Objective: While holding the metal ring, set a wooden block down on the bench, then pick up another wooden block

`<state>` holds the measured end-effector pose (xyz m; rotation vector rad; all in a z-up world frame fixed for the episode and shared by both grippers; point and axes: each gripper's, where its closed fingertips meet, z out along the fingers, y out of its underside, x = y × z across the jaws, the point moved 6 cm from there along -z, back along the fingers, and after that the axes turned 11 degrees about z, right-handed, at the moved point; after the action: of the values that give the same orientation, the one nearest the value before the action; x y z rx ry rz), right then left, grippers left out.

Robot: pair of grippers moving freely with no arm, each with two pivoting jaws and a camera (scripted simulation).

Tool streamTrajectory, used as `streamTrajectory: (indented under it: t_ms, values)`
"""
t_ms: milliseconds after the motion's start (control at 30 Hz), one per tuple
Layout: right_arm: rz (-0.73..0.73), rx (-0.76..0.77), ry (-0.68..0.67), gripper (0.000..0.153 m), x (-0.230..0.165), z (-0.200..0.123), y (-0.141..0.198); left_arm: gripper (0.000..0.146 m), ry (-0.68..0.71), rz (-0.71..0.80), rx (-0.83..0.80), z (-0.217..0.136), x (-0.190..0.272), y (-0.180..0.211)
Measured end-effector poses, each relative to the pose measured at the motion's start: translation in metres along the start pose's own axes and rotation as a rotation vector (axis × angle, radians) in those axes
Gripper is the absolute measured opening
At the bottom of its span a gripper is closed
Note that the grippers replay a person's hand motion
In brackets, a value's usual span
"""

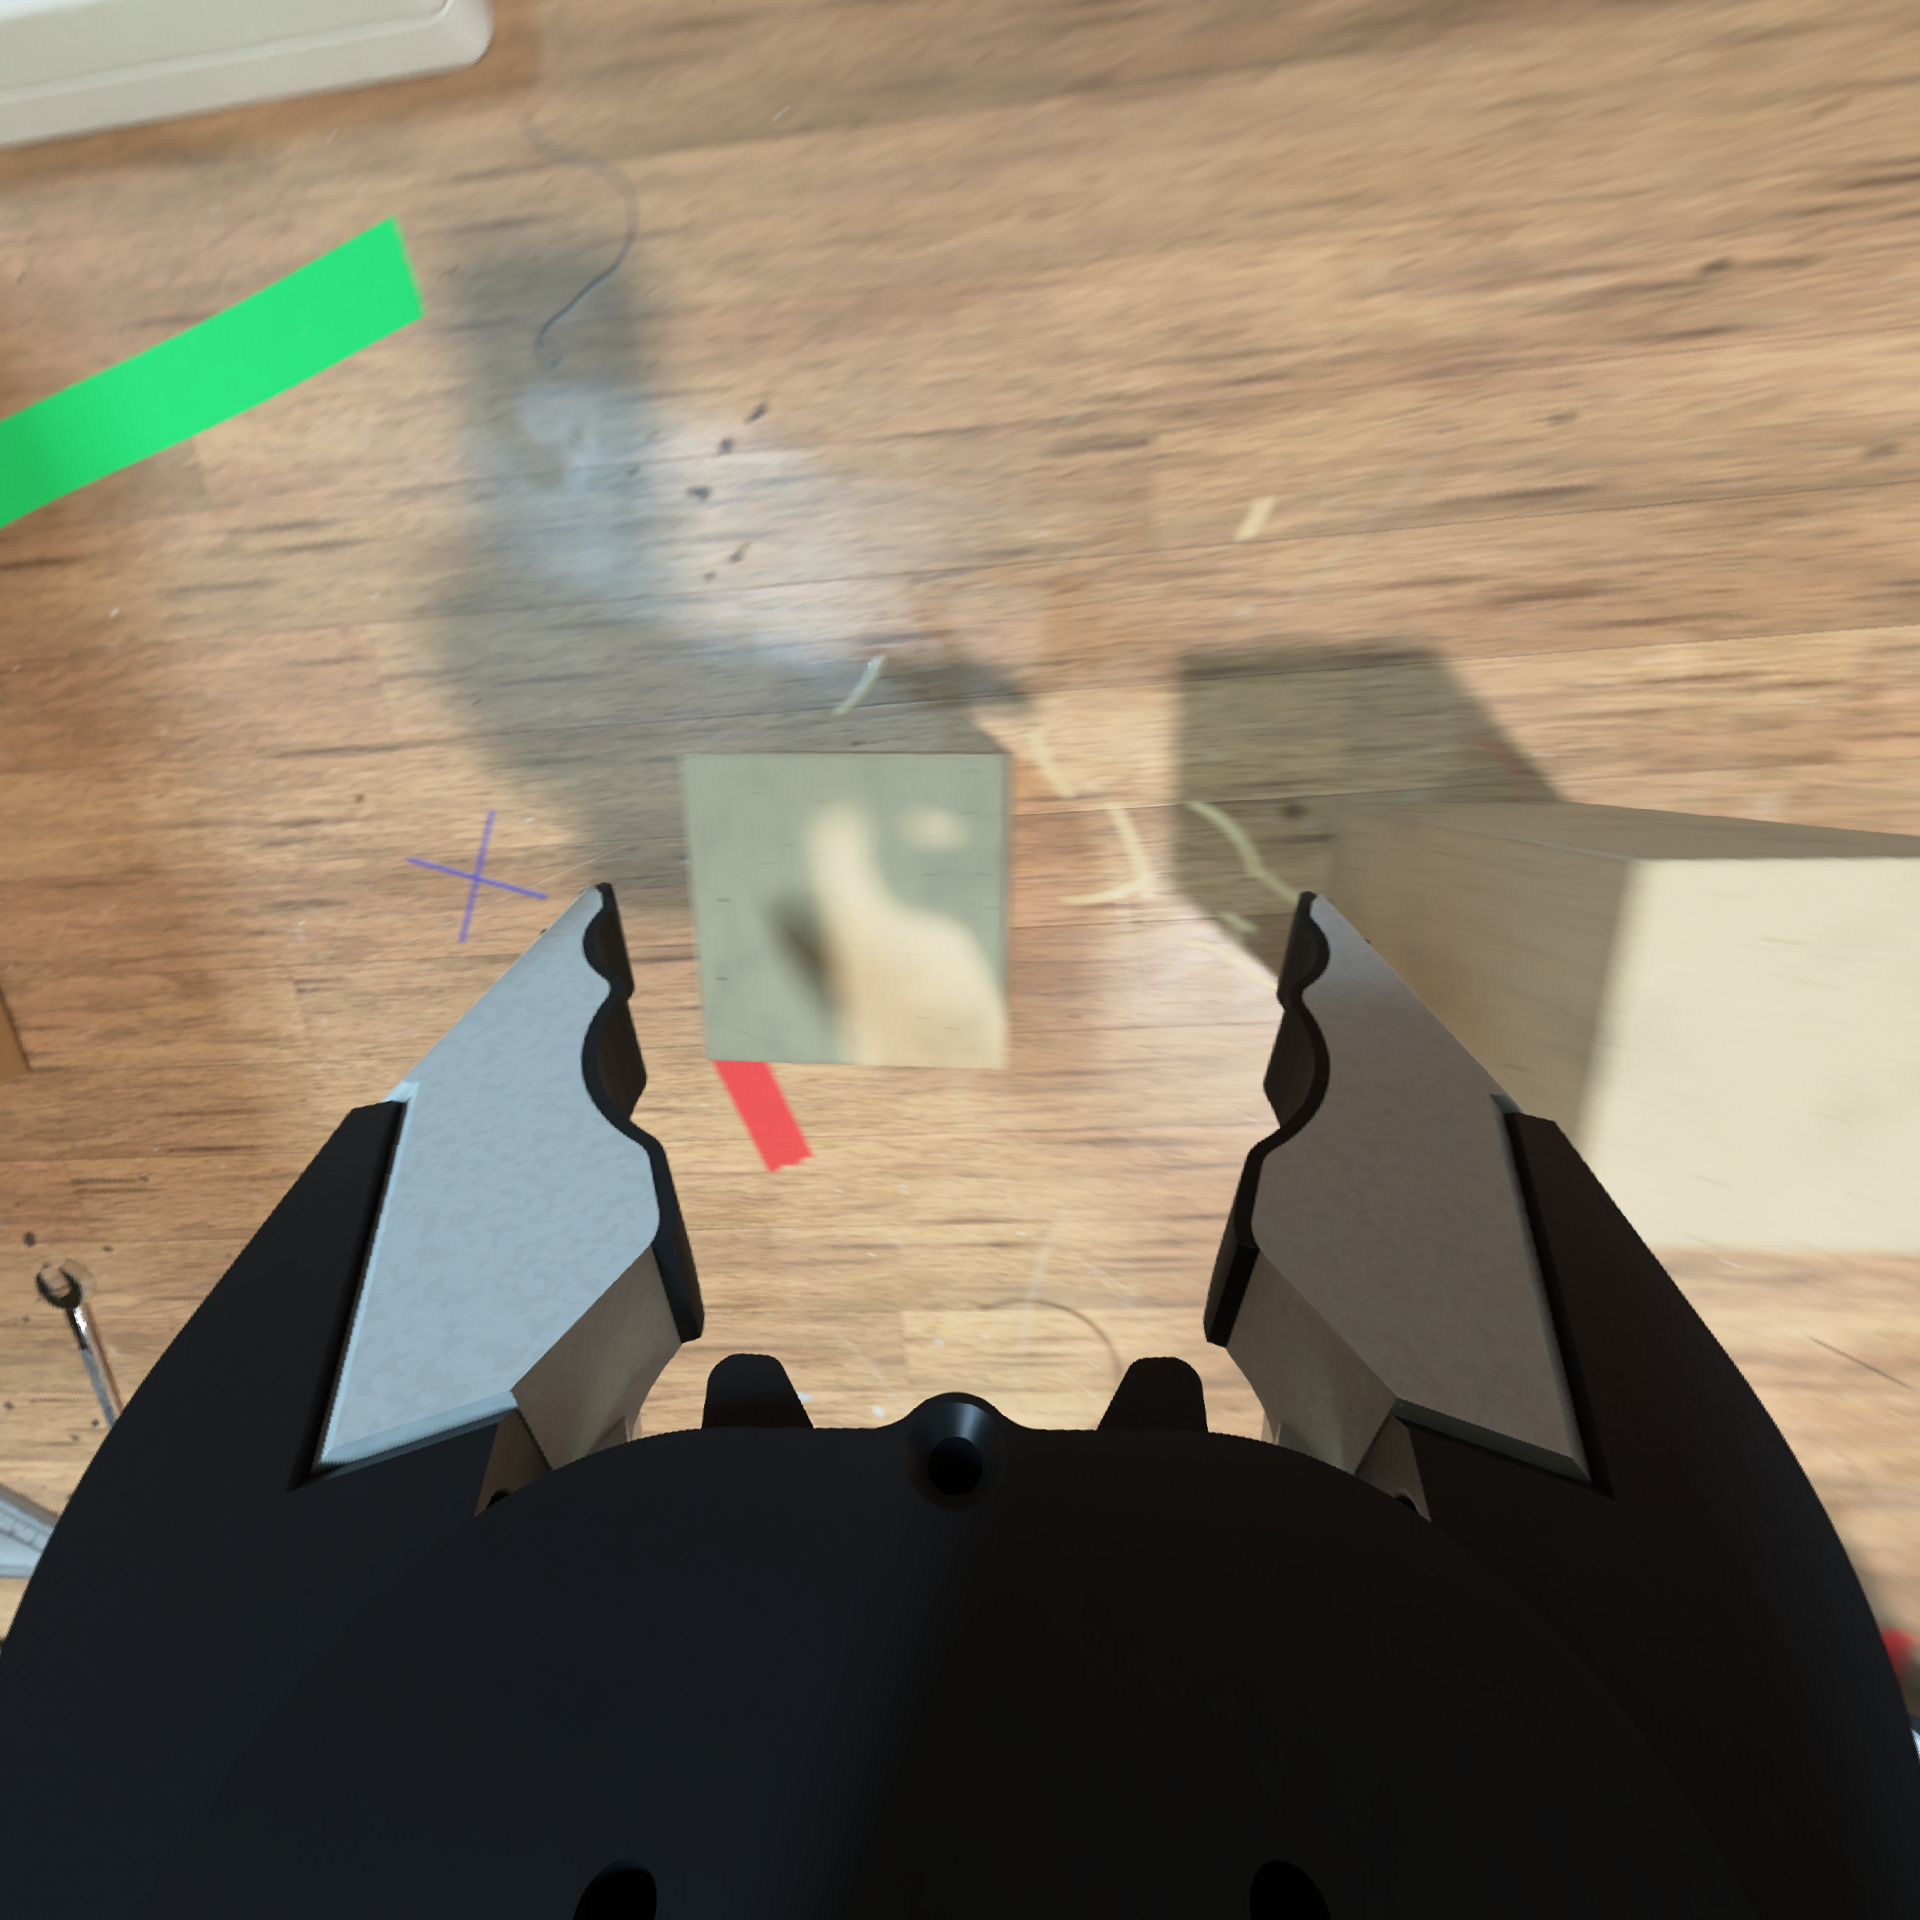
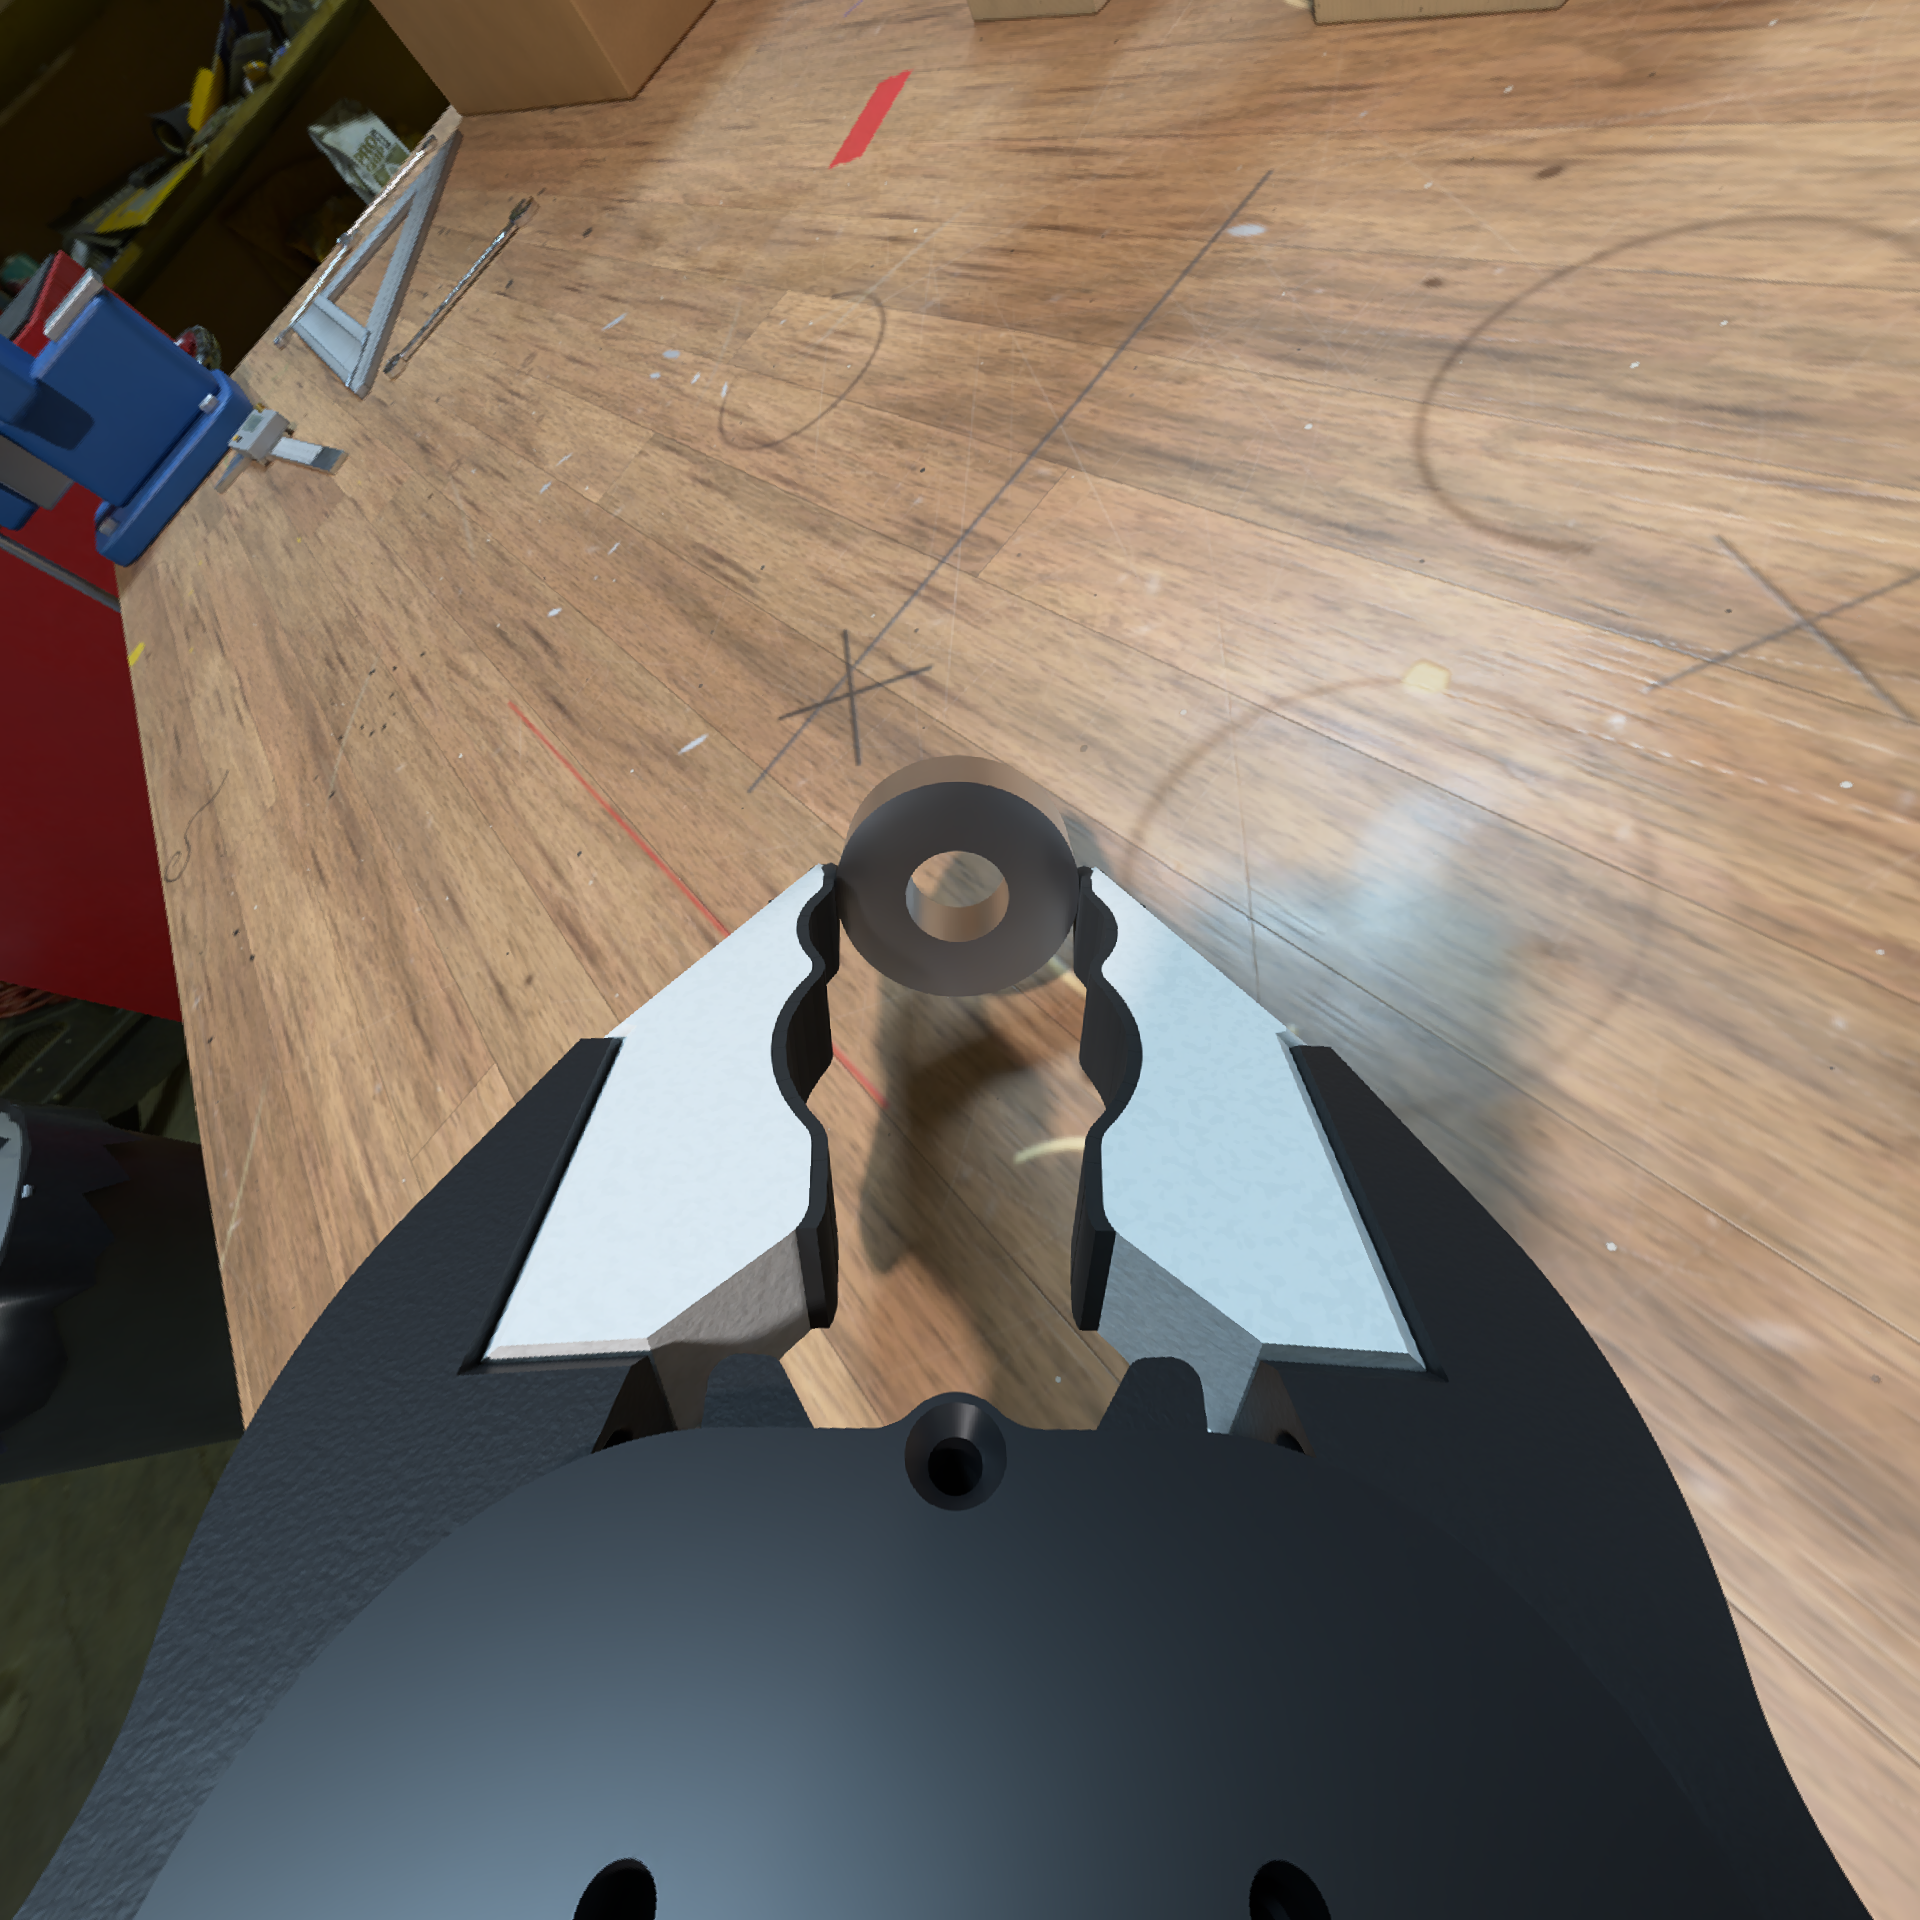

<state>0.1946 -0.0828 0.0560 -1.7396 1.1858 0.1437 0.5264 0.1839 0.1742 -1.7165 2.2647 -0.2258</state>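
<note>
In the left wrist view, my left gripper (image 1: 951, 904) is open and empty above the wooden bench (image 1: 1247, 312). A small pale wooden block (image 1: 847, 909) lies on the bench below and between the fingertips, apart from both. A larger light wooden block (image 1: 1714, 1029) stands on the bench just right of the right finger (image 1: 1382, 1081). In the right wrist view, my right gripper (image 2: 956, 883) is shut on a dark metal ring (image 2: 956, 883), held at the fingertips above the bench (image 2: 1351, 416) with its hole facing the camera.
Left wrist view: green tape strip (image 1: 208, 364), red tape piece (image 1: 764, 1112), blue pen cross (image 1: 476, 878), spanner (image 1: 78, 1335) at the left edge. Right wrist view: blue vise (image 2: 114, 416), metal square (image 2: 374, 260), thin tool (image 2: 457, 286), cardboard box (image 2: 540, 47), pencil marks.
</note>
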Motion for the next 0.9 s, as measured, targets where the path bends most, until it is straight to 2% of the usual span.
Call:
streamTrajectory:
  t_ms: [100,200,333,500,633,900]
  values:
    - [-0.006,0.016,0.007,0.045,0.000,-0.002,-0.002,0.140,0.124,0.011,0.017,-0.023,0.041,-0.015]
    - [-0.005,0.029,0.012,0.045,0.001,-0.003,-0.004,0.143,0.228,0.040,-0.029,-0.030,0.093,-0.023]
    - [0.001,0.033,0.013,0.045,0.003,-0.005,-0.005,0.143,0.164,0.094,-0.120,-0.018,0.139,-0.020]
    - [0.007,0.047,0.000,0.045,0.001,-0.011,-0.003,0.140,0.115,-0.015,-0.178,0.001,0.144,-0.014]
    - [0.009,0.050,0.006,0.045,0.004,-0.013,-0.005,0.120,0.178,-0.042,-0.195,0.007,0.143,-0.011]
    - [0.025,0.045,-0.006,0.045,0.005,-0.008,-0.010,0.092,0.205,-0.042,-0.217,0.002,0.144,-0.012]
